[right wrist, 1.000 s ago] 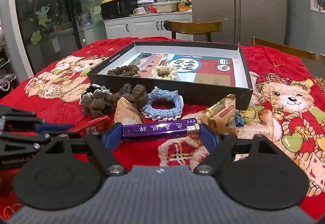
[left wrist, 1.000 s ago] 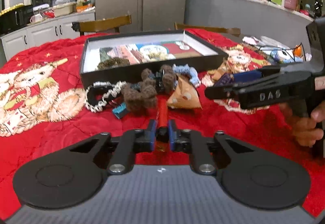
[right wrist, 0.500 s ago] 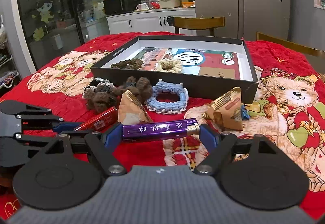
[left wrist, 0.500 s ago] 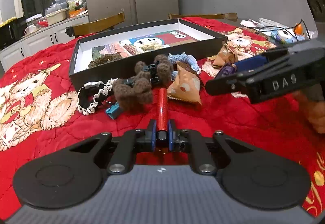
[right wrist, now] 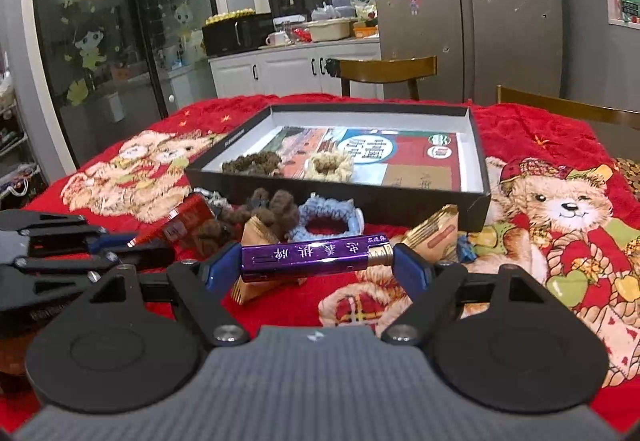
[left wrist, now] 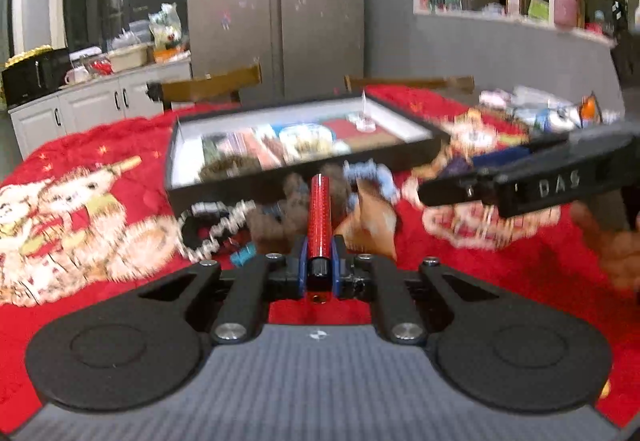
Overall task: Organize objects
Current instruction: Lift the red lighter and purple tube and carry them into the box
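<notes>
Red tube (left wrist: 319, 219) sits clamped lengthwise in the left gripper (left wrist: 319, 267), pointing straight ahead, its far end raised above the table's red blanket (left wrist: 120, 145). Purple tube (right wrist: 310, 255) lies crosswise in the right gripper (right wrist: 316, 261), gripped end to end between the blue fingers (right wrist: 412, 265). Just beyond the right gripper lie a tan snack packet (right wrist: 256, 237), brown knitted pieces (right wrist: 276, 207), a blue crocheted ring (right wrist: 330, 217) and another packet (right wrist: 434, 235) ahead to its right. Farther ahead stands the open black box (right wrist: 478, 149), holding a brown scrunchie (right wrist: 252, 163) and a beige one (right wrist: 330, 163). Left gripper's view is blurred.
</notes>
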